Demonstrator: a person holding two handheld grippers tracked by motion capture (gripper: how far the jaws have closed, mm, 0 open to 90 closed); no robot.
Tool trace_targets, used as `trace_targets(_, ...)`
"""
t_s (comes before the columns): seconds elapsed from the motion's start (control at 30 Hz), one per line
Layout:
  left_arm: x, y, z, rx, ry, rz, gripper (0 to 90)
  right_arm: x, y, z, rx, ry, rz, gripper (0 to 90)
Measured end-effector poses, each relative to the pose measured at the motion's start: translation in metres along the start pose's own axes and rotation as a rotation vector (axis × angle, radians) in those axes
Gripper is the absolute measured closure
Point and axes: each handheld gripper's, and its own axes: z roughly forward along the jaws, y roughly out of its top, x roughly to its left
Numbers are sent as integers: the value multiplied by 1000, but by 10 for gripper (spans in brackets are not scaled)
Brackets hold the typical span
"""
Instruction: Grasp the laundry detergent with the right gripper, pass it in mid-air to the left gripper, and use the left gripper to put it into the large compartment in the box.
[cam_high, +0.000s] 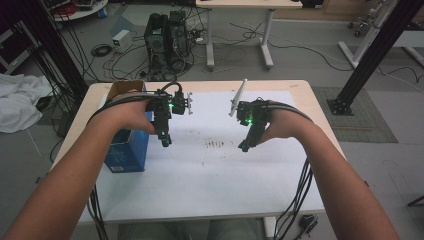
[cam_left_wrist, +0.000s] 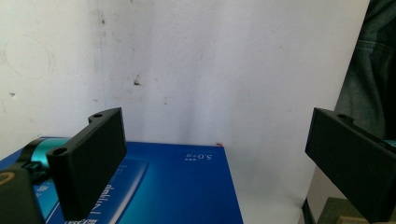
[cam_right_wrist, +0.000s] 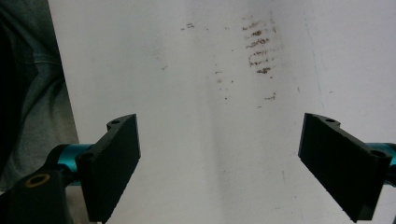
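Both tongs, left (cam_high: 165, 141) and right (cam_high: 244, 146), gape wide and empty over the white table (cam_high: 210, 175), blue box (cam_high: 125, 150) beside the left

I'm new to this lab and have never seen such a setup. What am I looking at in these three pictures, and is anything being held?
No robot here: a person sits at a table and holds a hand tool in each hand, each with two black jaws. The wide picture comes from a fixed camera above, looking down on the forearms. There you see the left gripper and the right gripper, both raised over a white sheet that covers the table.

The other two pictures come from small cameras riding on the grippers, looking along their jaws. In both, the jaws stand wide apart with nothing between them, so nothing is held.

On the table stands a blue box, open at the top, beside the left gripper; it shows below that gripper's jaws too. The sheet has some dark smudges near its middle.
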Motion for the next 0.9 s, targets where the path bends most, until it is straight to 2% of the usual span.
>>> trace_targets(0.03,0,0,0,-1,-9,-5,52,0,0,0,0,0,0,119)
trace_targets(0.17,-1,1,-2,-14,6,0,52,1,0,-1,1,2,6,119)
trace_targets(0.33,-1,2,-3,2,5,8,52,0,-2,-2,-4,-4,13,119)
trace_targets(0.4,-1,2,-2,-9,-4,-7,52,0,-3,-2,-3,0,11,120)
trace_targets(0.63,0,1,-4,-11,-3,-7,52,-1,-4,-3,-11,0,19,119)
trace_targets(0.67,1,1,-5,-2,4,8,52,-1,-4,-3,-11,0,19,119)
trace_targets(0.9,1,0,-5,0,-3,2,52,-1,-3,-4,-15,-3,18,119)
